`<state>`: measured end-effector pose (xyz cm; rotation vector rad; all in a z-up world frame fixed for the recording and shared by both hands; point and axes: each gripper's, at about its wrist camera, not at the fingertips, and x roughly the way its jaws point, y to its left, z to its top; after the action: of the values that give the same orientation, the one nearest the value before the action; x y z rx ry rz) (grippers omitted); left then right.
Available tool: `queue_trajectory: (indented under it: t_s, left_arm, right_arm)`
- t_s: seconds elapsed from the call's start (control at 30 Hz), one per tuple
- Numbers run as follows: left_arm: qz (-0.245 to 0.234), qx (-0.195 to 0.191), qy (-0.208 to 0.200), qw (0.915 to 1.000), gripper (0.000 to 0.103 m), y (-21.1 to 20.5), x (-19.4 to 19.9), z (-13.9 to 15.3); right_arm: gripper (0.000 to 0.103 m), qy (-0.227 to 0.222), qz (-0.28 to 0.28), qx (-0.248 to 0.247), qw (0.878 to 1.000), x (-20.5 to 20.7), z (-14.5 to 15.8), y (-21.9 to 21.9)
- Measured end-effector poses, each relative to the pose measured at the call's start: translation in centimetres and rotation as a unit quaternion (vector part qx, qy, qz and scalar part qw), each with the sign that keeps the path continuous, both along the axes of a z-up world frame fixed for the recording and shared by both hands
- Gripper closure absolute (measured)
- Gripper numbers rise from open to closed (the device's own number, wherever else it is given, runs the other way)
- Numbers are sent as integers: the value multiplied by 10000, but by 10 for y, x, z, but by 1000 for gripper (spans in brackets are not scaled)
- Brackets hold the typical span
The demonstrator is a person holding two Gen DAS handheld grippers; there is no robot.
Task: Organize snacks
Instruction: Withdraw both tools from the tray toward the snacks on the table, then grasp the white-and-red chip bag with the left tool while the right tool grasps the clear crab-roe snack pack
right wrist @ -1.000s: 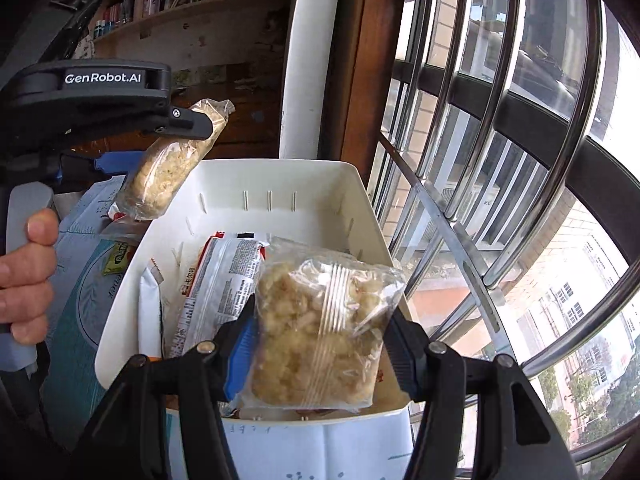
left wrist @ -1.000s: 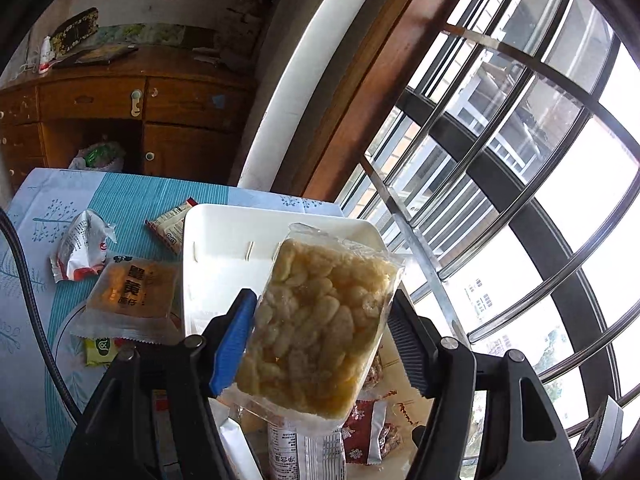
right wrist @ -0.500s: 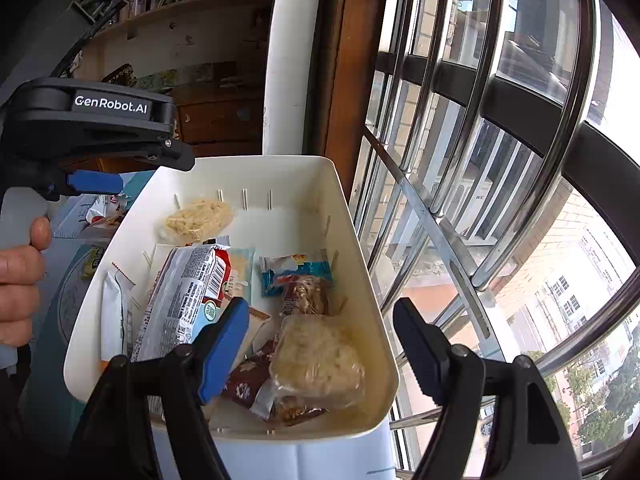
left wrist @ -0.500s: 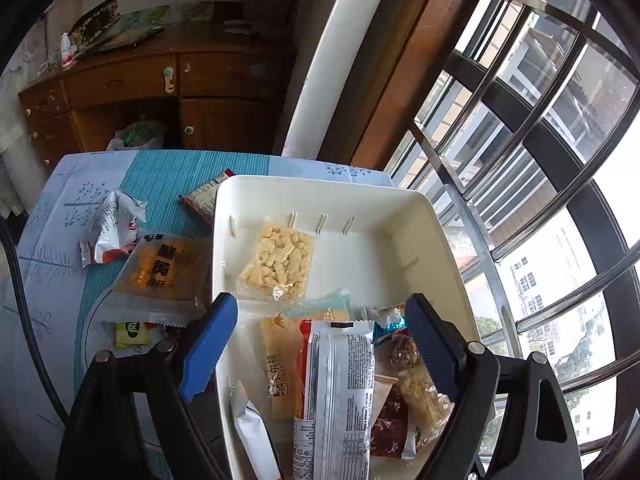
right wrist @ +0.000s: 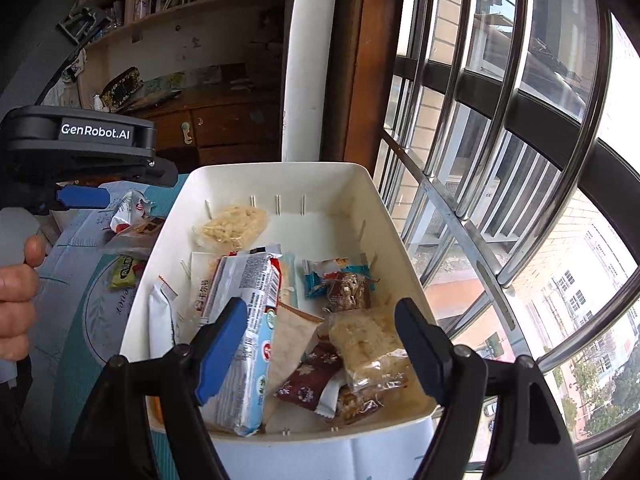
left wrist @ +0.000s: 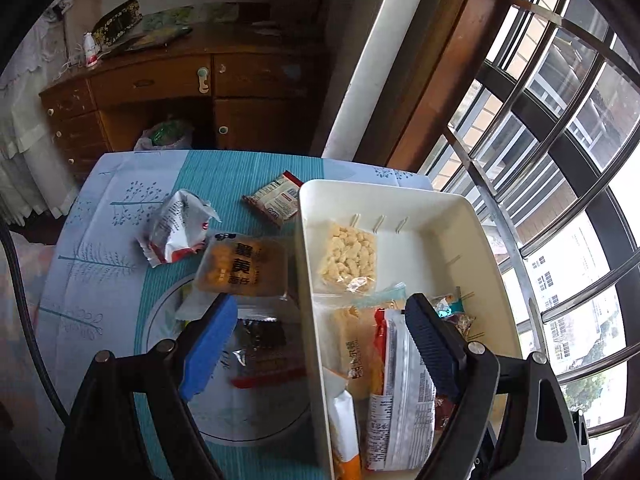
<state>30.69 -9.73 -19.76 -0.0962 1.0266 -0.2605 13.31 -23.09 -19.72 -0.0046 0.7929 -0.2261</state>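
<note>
Now both empty: left tongs (left wrist: 320, 344) spread wide above the near left rim of the white bin (left wrist: 476, 240), right tongs (right wrist: 320, 344) spread wide over its near end. Inside the bin, puffed-rice pack (left wrist: 352, 256) at the far left corner, more snacks heaped nearer. Left of the bin on the table (left wrist: 100, 248), orange pack (left wrist: 242, 268), red-white pack (left wrist: 176, 228).

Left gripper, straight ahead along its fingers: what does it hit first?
Probably the dark-wrapped snack lying on the table between the open left gripper fingers, just beside the white bin's left wall; depth is uncertain.
</note>
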Motion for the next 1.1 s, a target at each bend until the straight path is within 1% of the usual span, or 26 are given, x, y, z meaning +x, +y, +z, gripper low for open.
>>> queue_trajectory:
  t_s: [0.17,0.27,0.5,0.63,0.8,0.9,1.1]
  left_arm:
    - [111,246,-157,9995,18,32,3,7]
    - [152,298,-146,9993,18,52,7,8]
    - [134,586,-172,9980,18,93,23,10]
    - [-71,783,-163,9968,18,110,35,11]
    - [-221,886,-101,9958,18,128,54,9]
    - [-297,1034,16,9942,18,135,67,3]
    - [-684,1305,178,9889,18,139,89,-12]
  right_arm:
    - [24,-76,-26,129,9999,5,3,23]
    - [23,-157,-53,130,9998,9,6,38]
    - [22,-303,-177,271,9990,27,13,69]
    - [22,-392,-205,424,9981,40,16,89]
    - [19,-499,-153,628,9967,59,18,118]
    - [17,-536,-128,776,9955,71,18,134]
    - [16,-482,-128,911,9946,95,14,159]
